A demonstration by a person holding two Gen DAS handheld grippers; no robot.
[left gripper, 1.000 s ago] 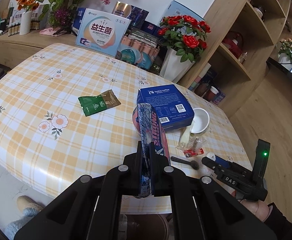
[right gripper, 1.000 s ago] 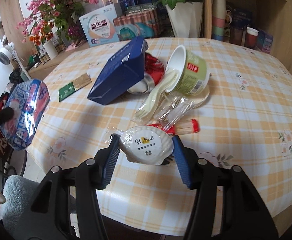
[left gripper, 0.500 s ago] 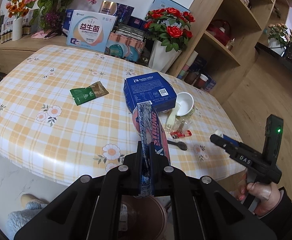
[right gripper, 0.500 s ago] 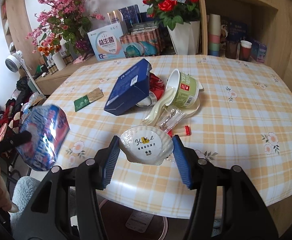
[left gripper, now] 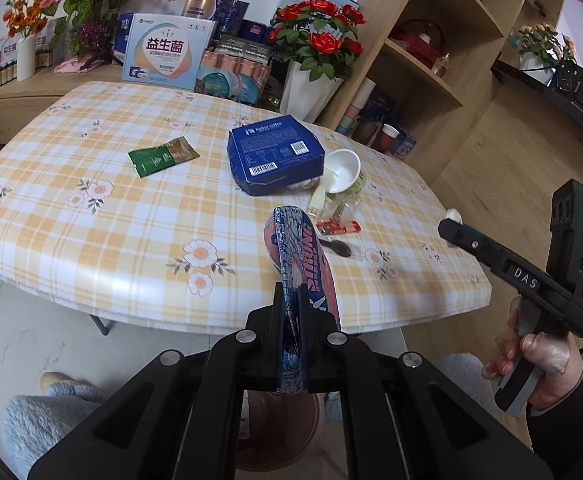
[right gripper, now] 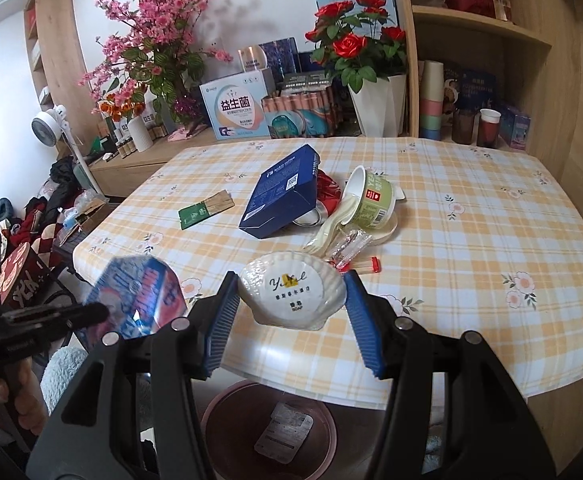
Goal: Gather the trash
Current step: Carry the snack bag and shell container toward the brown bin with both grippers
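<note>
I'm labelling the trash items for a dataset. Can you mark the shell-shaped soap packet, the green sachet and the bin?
shell-shaped soap packet (right gripper: 291,294), right wrist view, printed front face.
green sachet (left gripper: 151,161), left wrist view, green half.
bin (right gripper: 227,408), right wrist view, left rim.

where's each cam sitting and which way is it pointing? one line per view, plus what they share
Left wrist: on the left gripper, off the table's near edge, looking down-forward; its fingers pinch a snack wrapper; the right gripper and its hand show at right.
Right wrist: on the right gripper, same edge, looking down-forward; clamps a shell-shaped soap package; the left gripper shows at left.
Shared: blue box, green sachet, noodle cup, pink bin below.
</note>
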